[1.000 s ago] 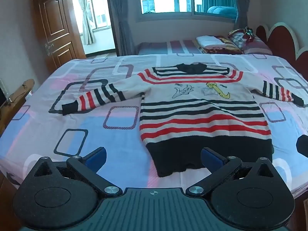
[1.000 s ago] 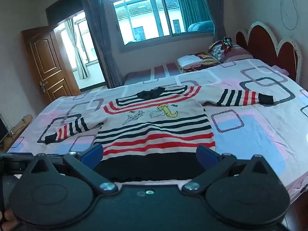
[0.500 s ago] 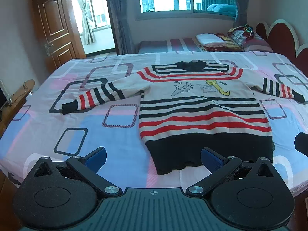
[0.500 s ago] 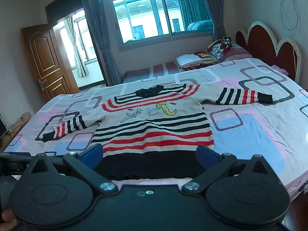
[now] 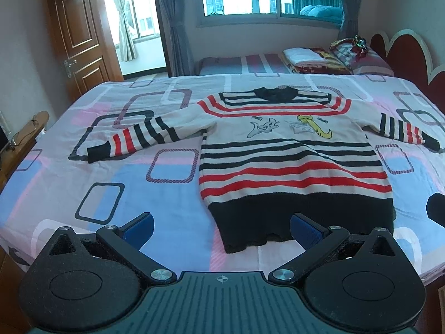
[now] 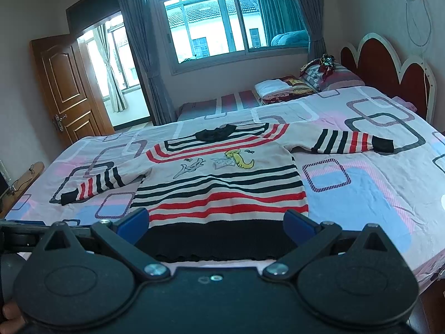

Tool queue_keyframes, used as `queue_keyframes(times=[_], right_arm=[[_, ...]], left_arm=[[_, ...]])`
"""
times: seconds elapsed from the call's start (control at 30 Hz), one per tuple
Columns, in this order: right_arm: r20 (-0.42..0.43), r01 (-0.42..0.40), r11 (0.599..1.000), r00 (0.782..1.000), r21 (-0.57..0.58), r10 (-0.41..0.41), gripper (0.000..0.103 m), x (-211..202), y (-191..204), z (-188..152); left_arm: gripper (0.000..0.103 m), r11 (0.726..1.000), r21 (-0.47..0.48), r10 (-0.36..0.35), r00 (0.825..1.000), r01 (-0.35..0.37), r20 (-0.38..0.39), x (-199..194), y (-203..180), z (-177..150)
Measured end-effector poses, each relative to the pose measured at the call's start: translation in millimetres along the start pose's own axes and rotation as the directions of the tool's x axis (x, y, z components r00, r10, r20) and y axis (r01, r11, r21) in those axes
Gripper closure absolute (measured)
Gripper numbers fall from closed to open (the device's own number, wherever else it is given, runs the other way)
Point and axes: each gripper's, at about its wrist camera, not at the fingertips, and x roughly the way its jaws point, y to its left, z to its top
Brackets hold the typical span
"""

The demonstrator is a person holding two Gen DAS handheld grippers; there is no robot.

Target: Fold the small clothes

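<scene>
A: Striped sweater (image 5: 292,150) spread flat, face up, on the patterned bedsheet (image 5: 155,194); collar far, black hem near. Left of the sweater's body, the left sleeve (image 5: 133,139) stretched straight out, black cuff at its far-left end.

B: And the left gripper (image 5: 221,226)?

A: Jaws spread wide, pinching nothing, hovering off the near bed edge, just left of the hem's left corner. Blue pads (image 5: 139,225) clear of the fabric.

B: Further right?

A: Right gripper (image 6: 215,221) likewise spread and empty, straddling the hem (image 6: 214,239) from the near side. Right of the body, the right sleeve (image 6: 350,142) stretched out toward the headboard (image 6: 389,64).

B: Long axis?

A: Hem to collar, straight away from both pairs of jaws; sleeves crosswise. Probably left gripper nearer the left sleeve, right gripper nearer the right one. No fold made yet.
</scene>
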Motion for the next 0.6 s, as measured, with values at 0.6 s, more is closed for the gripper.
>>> queue_keyframes(times=[0.6], right_arm=[[-0.003, 0.008, 1.000, 1.000, -0.002, -0.008, 0.001, 2.8, -0.1, 1.5]], left_arm=[[0.000, 1.000, 0.001, -0.003, 1.000, 0.003, -0.004, 0.6, -1.4, -0.1]])
